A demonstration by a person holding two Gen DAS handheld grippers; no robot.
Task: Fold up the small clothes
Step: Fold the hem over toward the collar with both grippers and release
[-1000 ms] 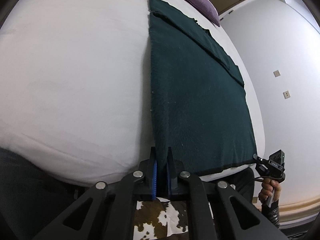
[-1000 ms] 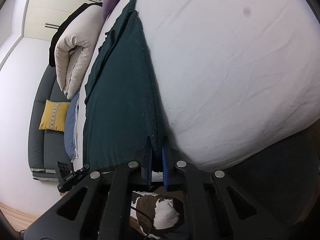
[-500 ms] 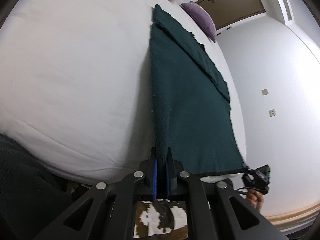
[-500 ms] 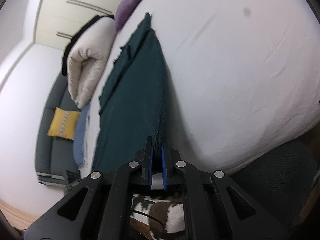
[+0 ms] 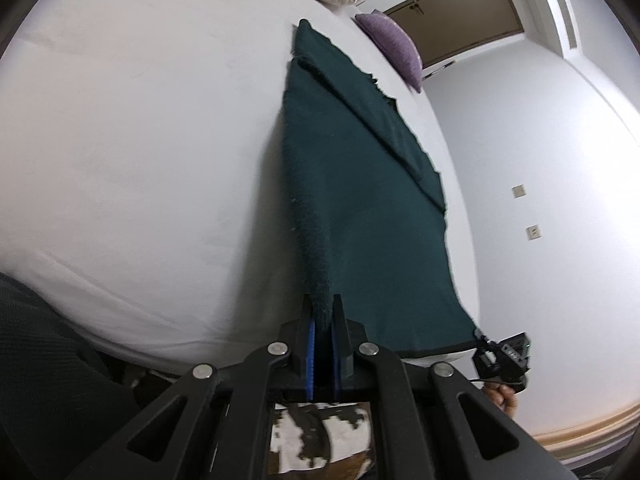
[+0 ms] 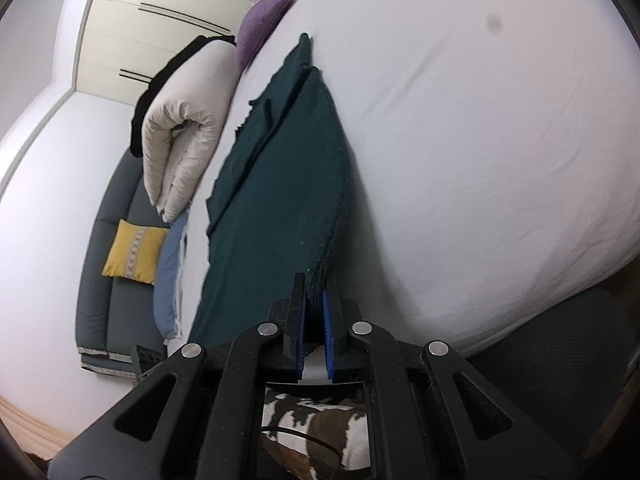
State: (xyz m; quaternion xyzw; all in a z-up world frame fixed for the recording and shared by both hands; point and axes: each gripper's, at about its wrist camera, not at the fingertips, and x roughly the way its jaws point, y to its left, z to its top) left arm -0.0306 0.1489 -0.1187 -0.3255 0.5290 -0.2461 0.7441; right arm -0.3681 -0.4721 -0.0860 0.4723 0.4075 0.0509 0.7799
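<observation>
A dark green garment (image 5: pixel 360 208) lies stretched along the white bed (image 5: pixel 140 160), its far part folded over itself. My left gripper (image 5: pixel 322 312) is shut on the garment's near left corner, and the hem lifts off the sheet there. In the right wrist view the same dark green garment (image 6: pixel 280 184) runs away from me, and my right gripper (image 6: pixel 316 284) is shut on its near right corner. In the left wrist view the right gripper (image 5: pixel 500 356) shows at the far end of the near hem, with a hand under it.
A rolled beige duvet (image 6: pixel 184 136) and a purple pillow (image 6: pixel 264 20) lie at the head of the bed. A grey sofa (image 6: pixel 116 280) with a yellow cushion (image 6: pixel 134 250) stands beside the bed. A cowhide rug (image 5: pixel 320 436) covers the floor below. Dark fabric sits at the bed's near edge.
Both grippers have lifted the near hem off the sheet, and the garment now slopes up toward them. Both views have tipped upward, showing more of the far room.
</observation>
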